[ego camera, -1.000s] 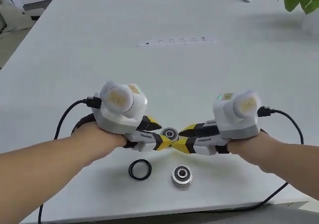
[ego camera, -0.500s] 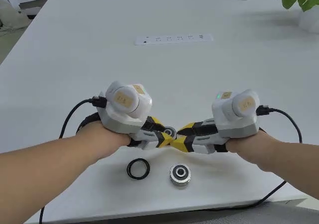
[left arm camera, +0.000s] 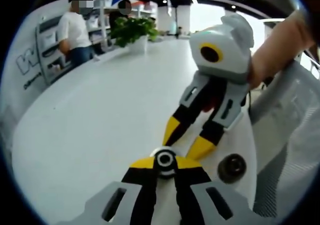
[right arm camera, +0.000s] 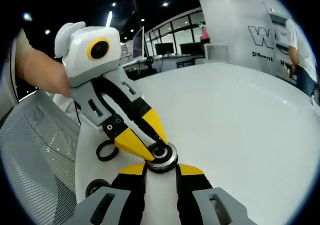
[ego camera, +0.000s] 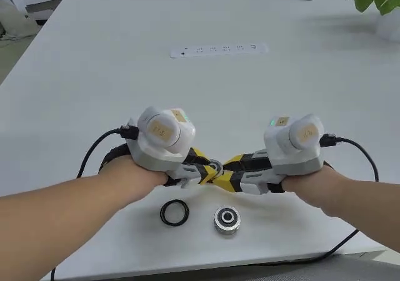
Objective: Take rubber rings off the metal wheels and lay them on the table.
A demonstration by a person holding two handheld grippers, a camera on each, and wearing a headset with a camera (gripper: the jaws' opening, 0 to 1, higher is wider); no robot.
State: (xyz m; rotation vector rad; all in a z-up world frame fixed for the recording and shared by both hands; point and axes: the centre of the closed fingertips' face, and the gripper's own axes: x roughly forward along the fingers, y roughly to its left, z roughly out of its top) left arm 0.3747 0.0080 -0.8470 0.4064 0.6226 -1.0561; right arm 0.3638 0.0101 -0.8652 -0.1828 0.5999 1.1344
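We work over the white tabletop (ego camera: 125,56), close to its near edge. The left claw (left arm camera: 165,166) is closed on a small metal wheel (right arm camera: 162,156), held up where the two claws meet. The right claw (right arm camera: 162,172) brackets the same wheel with its jaws apart, and we cannot tell whether it truly grips. A second metal wheel (ego camera: 227,219) and a freed rubber ring (ego camera: 174,212) lie below. With an uneven pull, the held wheel could pop loose, drop and roll off the edge.

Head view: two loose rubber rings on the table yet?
No, one black rubber ring lies on the table, beside a metal wheel.
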